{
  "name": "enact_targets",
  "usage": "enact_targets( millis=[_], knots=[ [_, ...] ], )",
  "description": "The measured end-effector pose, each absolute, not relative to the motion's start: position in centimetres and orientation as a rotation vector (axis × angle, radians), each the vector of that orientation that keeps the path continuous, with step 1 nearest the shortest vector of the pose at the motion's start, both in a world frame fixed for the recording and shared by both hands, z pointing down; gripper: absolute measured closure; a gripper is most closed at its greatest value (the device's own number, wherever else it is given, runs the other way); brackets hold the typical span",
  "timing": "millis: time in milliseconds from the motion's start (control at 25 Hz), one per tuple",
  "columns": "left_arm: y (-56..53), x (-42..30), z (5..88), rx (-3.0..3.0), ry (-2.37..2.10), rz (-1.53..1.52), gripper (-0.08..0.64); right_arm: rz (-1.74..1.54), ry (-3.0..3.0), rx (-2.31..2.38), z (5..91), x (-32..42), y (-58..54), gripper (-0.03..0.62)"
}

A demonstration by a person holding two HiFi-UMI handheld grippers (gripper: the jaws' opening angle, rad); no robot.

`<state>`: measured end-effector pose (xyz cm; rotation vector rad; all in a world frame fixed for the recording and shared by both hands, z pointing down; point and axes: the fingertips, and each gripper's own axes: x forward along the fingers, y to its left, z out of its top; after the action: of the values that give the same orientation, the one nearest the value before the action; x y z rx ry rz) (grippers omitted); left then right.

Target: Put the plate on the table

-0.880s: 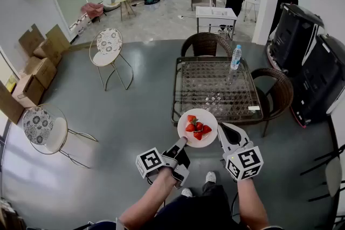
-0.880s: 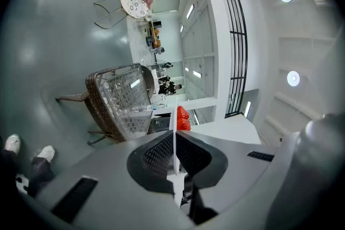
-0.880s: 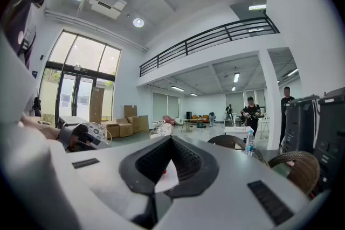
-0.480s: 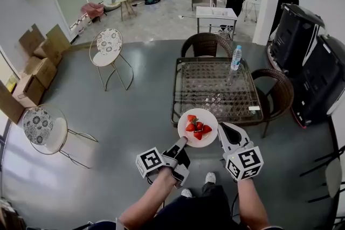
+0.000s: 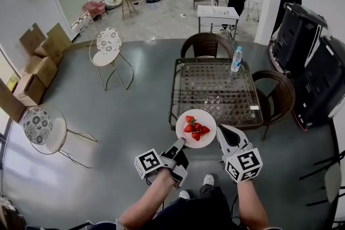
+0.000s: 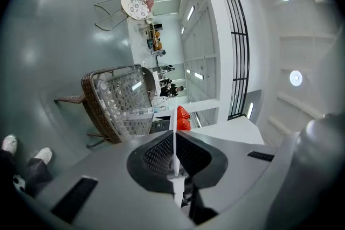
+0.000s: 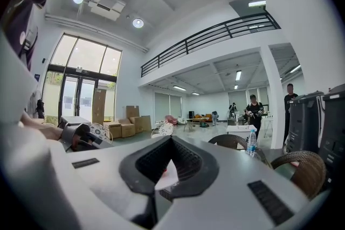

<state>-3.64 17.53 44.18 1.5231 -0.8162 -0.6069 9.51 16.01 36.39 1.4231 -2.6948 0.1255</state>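
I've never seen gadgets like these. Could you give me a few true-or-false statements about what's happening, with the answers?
1. The plate carries strawberries. True.
2. Only the left gripper holds the plate. False: the right gripper clamps the opposite rim too.
3. A water bottle stands upright on the table. True.
4. Someone sits in the wicker chair behind the table. False: it is empty.
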Motion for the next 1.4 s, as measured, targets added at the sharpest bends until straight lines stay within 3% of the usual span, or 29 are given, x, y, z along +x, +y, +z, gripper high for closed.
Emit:
enact_targets(
  millis=[640,1400],
  knots=[
    [9.1,1.6,44.2,1.518,-0.861,-0.664,0.545,0.162,-2.76,1.275,37.3,14.7,6.6,0.586],
    [3.0,1.0,48.5,1.476,-0.914,-0.657,0.545,0.244,-2.762,1.195,40.8,14.6,-0.5,0.586]
  ],
)
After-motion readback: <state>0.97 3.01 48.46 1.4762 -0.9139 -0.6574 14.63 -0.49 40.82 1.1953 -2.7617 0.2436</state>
